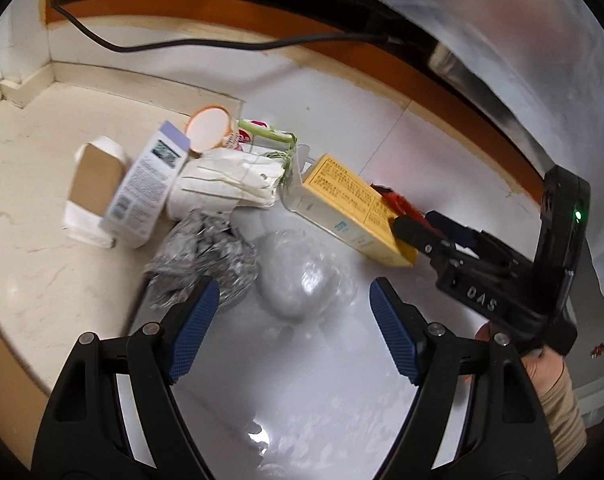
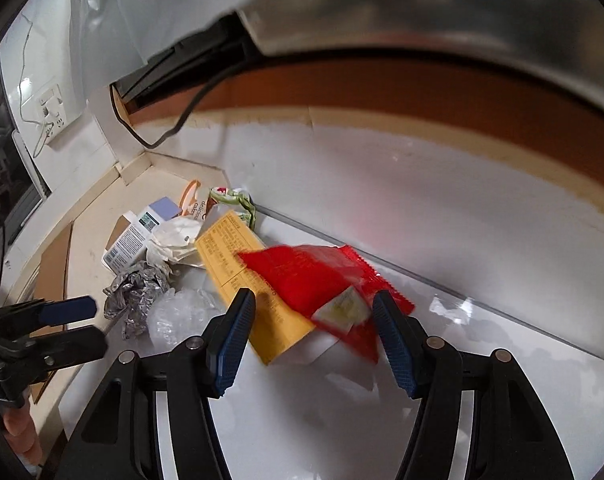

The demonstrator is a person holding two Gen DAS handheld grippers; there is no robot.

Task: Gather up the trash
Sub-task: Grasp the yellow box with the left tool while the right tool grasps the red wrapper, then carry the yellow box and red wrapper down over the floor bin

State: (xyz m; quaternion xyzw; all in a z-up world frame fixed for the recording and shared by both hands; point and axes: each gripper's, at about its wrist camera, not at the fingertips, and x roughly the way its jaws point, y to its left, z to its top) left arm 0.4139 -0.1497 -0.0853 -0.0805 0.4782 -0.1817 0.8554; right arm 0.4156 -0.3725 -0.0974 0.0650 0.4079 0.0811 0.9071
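Trash lies in a heap on a glossy white surface [image 1: 310, 392]. My left gripper [image 1: 294, 316] is open, just short of a clear plastic wad [image 1: 302, 280], with crumpled foil [image 1: 206, 256] by its left finger. A yellow box [image 1: 350, 200] lies to the right, with a red wrapper [image 1: 400, 202] on it. In the right wrist view my right gripper [image 2: 316, 332] is open around the near end of the red wrapper [image 2: 310, 276], over the yellow box [image 2: 230, 256]; its pads do not press on it. The foil [image 2: 138, 292] and the left gripper [image 2: 74, 324] are at the left.
Behind the heap are a white paper bag [image 1: 226, 184], a white and purple carton [image 1: 146, 188], a brown and white box [image 1: 98, 188], an orange-rimmed lid [image 1: 210, 128] and a green wrapper [image 1: 270, 132]. A black cable [image 1: 162, 44] runs along the back. A silvery sheet [image 2: 422, 8] hangs overhead.
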